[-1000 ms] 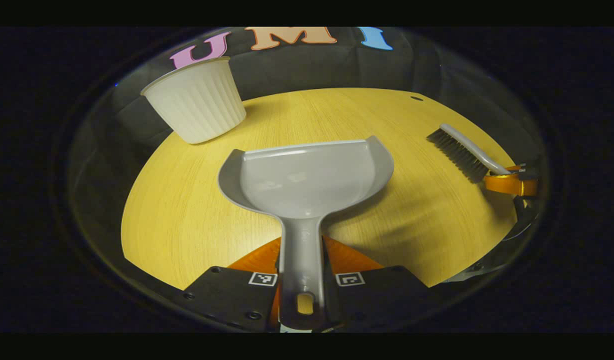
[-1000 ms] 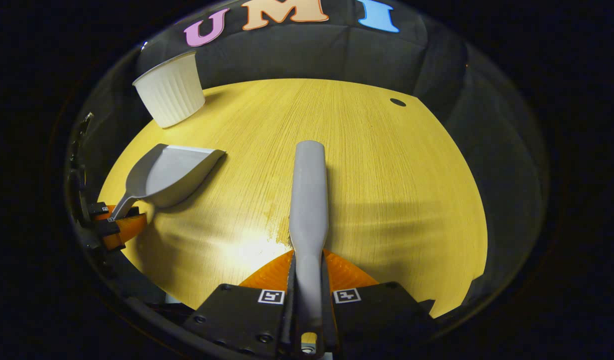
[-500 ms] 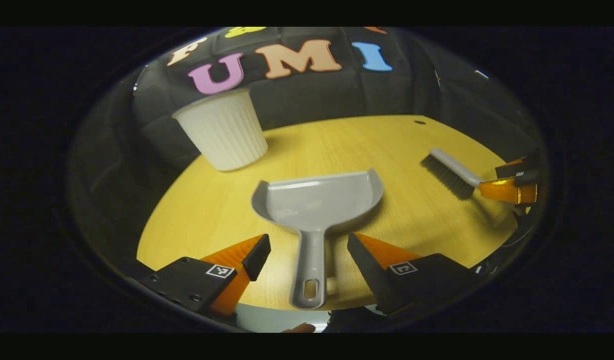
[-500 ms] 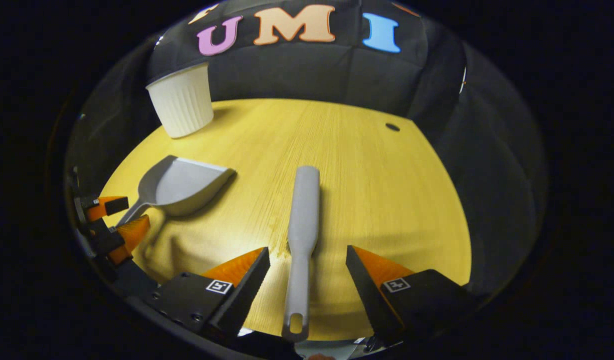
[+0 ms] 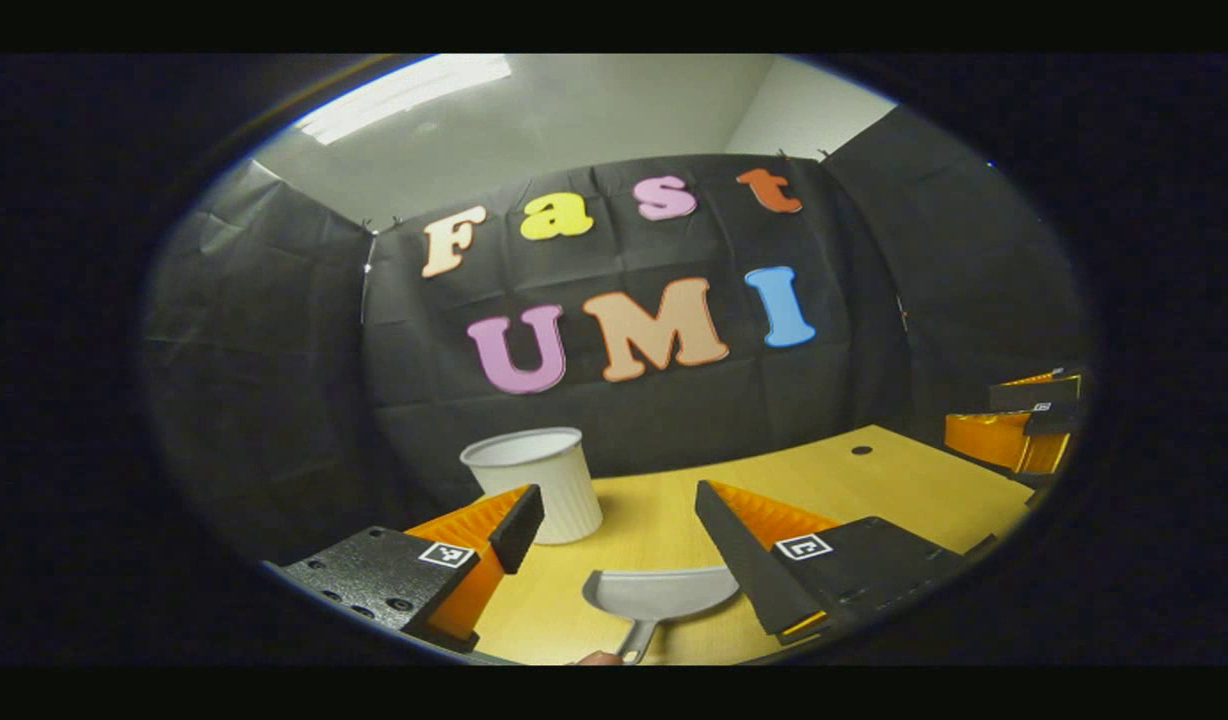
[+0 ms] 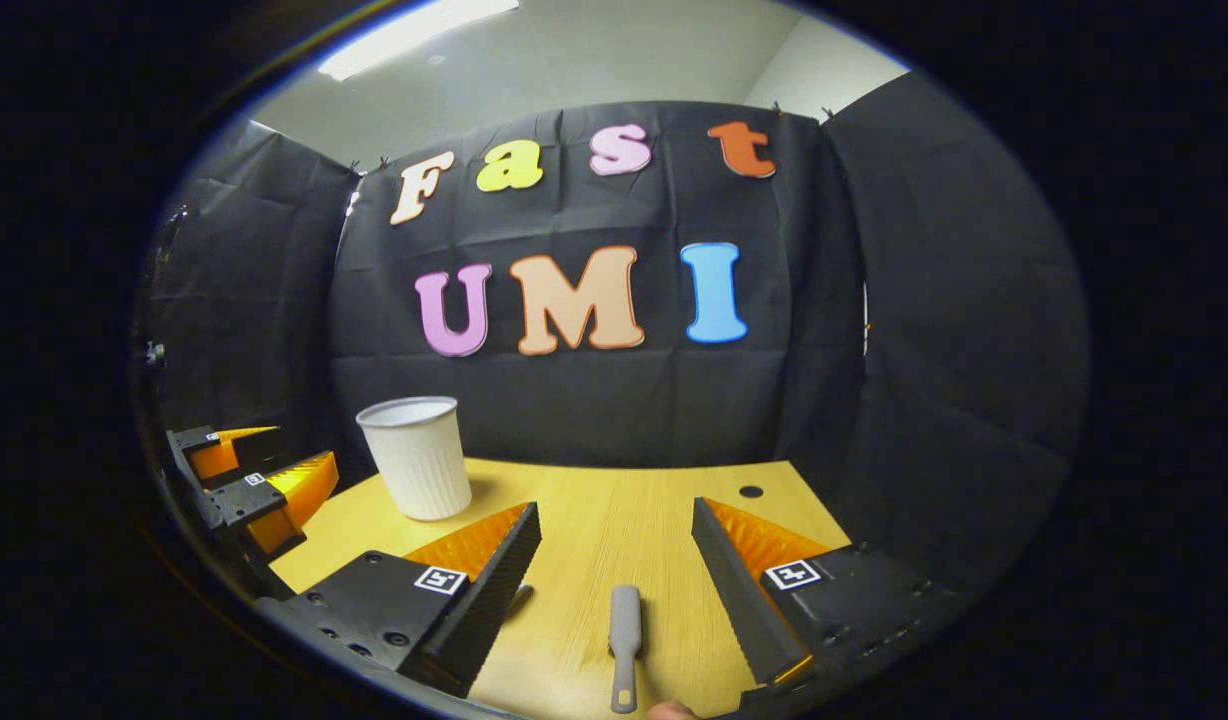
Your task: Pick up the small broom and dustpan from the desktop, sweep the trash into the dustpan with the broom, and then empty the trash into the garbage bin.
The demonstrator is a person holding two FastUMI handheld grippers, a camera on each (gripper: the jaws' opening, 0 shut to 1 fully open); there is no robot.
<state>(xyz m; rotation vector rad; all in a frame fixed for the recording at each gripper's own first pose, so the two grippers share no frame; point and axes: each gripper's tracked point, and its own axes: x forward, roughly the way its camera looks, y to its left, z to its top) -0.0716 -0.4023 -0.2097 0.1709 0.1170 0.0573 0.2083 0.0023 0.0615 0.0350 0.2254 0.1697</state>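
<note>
The grey dustpan (image 5: 660, 594) lies flat on the yellow table (image 5: 904, 480), low in the left gripper view. My left gripper (image 5: 616, 505) hangs open above and behind it, touching nothing. In the right gripper view the small grey broom (image 6: 624, 640) lies on the table (image 6: 614, 545) with its handle end toward me. My right gripper (image 6: 615, 512) is open above it, both fingers well apart from it. The white ribbed garbage bin (image 5: 537, 482) stands upright at the table's far left; the bin (image 6: 417, 470) also shows in the right gripper view.
The other gripper (image 5: 1019, 425) hovers at the right edge in the left gripper view, and the left one (image 6: 259, 480) at the left edge in the right gripper view. A small hole (image 6: 751, 491) marks the table's far right. Black cloth walls close in the table.
Both grippers have opened, let go of the dustpan and the broom, then drawn back and tilted up. Both tools now lie on the table.
</note>
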